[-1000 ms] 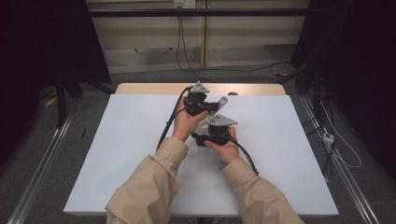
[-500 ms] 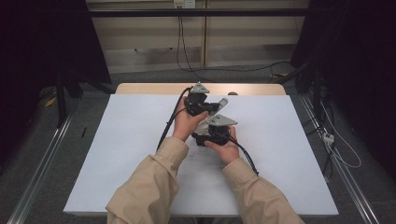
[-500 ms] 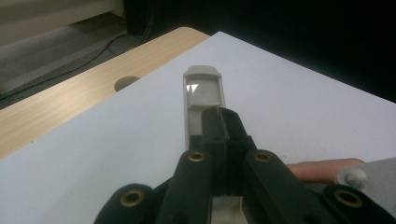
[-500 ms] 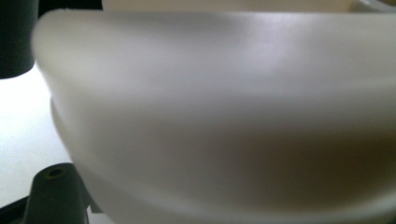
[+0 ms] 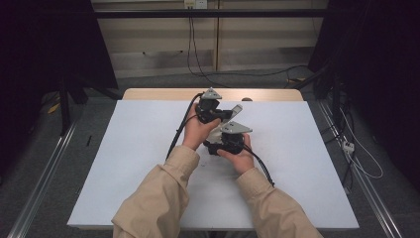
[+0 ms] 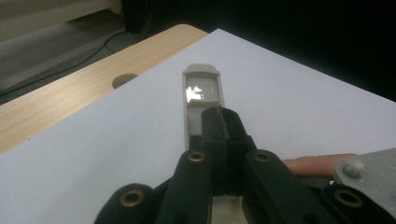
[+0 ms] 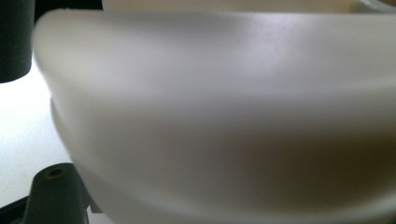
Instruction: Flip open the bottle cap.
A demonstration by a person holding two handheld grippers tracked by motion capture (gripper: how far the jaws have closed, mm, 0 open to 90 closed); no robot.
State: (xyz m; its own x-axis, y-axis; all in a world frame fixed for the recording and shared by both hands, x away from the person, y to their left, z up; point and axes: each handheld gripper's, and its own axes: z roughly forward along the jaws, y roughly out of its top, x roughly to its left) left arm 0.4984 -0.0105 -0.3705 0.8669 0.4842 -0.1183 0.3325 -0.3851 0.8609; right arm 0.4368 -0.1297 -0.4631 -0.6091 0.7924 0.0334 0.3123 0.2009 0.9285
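Near the middle of the white counter (image 5: 124,163), toward its far edge, the person holds both grippers close together. The left gripper (image 5: 210,110) is farther from the person, and the right gripper (image 5: 229,140) is just in front of it, nearer to the person.

In the left gripper view, the black jaws are pressed together on the near end of a pale grey clip (image 6: 201,95). The clip is long and flat, with a glossy window near its far tip, and it points away over the counter toward the wooden strip (image 6: 56,100) at the edge.

In the right gripper view, a pale, blurred body is very close to the camera and lies across the jaws. The right jaws are closed, but I cannot tell what they pinch.
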